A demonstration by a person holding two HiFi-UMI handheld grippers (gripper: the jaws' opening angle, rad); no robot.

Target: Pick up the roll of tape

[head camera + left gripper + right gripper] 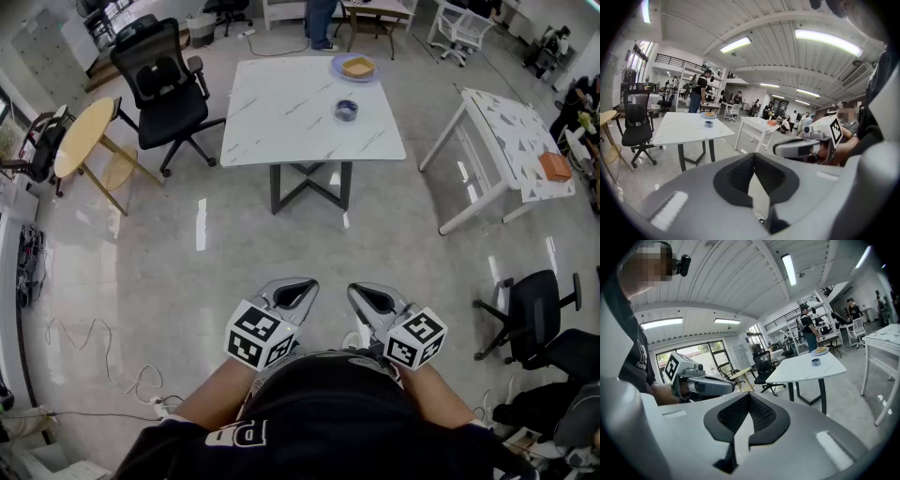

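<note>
Dark tape roll [346,110] (lying flat) on table [281,131]

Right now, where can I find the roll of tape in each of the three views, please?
Head view: the roll of tape lies upper centre, on the white table.
Left gripper view: the tape is small, left of centre, on that table.
Right gripper view: the tape is right of centre, on that table.
Shared landmark: the blue plate, just beyond the tape in every view.
</note>
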